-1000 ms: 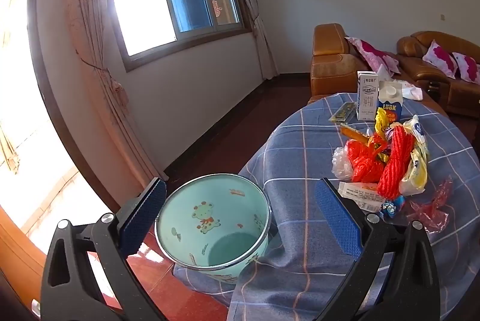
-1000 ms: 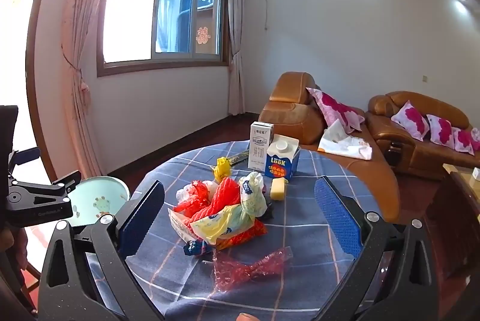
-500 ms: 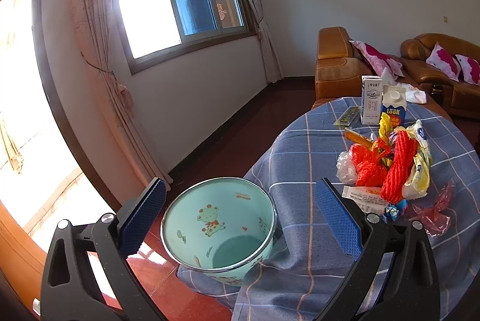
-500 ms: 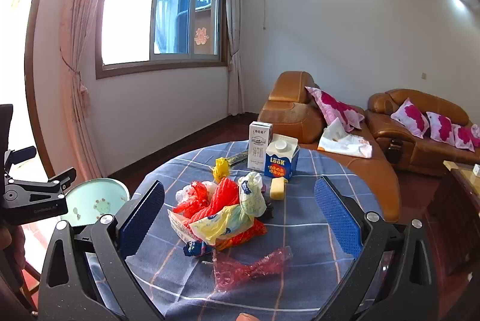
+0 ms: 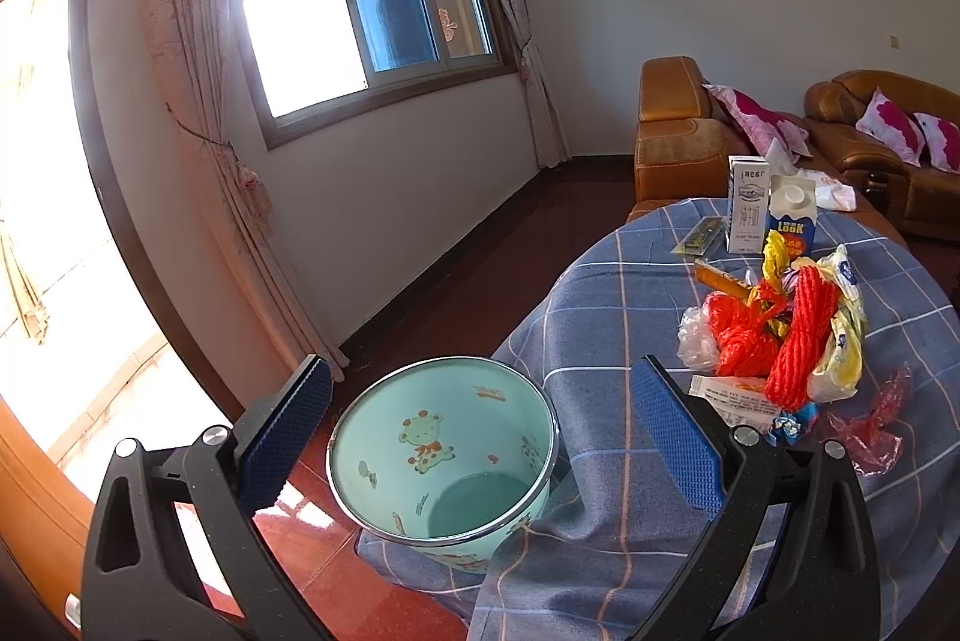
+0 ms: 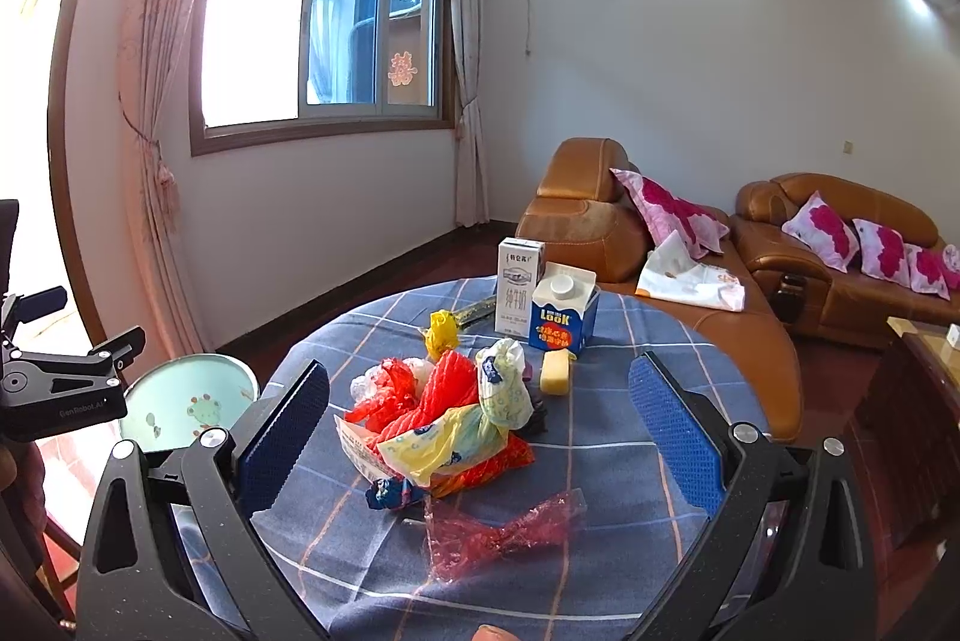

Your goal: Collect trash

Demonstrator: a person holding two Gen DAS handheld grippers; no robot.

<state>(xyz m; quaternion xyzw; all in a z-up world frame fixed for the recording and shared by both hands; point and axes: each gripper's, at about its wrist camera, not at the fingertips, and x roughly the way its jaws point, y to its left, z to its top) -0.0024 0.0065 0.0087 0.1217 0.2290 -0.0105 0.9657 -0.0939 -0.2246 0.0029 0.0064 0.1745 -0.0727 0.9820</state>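
Note:
A pile of trash (image 6: 447,413) of red, yellow and white plastic bags and wrappers lies mid-table on the blue checked cloth (image 6: 612,437); it also shows in the left wrist view (image 5: 780,335). A crumpled pink wrapper (image 6: 498,533) lies nearest me. A light green bin (image 5: 444,449) with cartoon animals stands on the floor by the table's left edge, empty. My left gripper (image 5: 480,437) is open above the bin. My right gripper (image 6: 480,437) is open, short of the pile.
Two milk cartons (image 6: 543,302), a yellow block (image 6: 555,371) and a flat dark packet (image 5: 699,236) sit at the table's far side. Brown leather sofas (image 6: 840,245) with pink cushions stand behind. A curtained window wall (image 5: 360,59) is on the left.
The left gripper has drifted slightly, so the bin sits a little more to the right between its fingers. The right gripper has barely moved. Both stay open.

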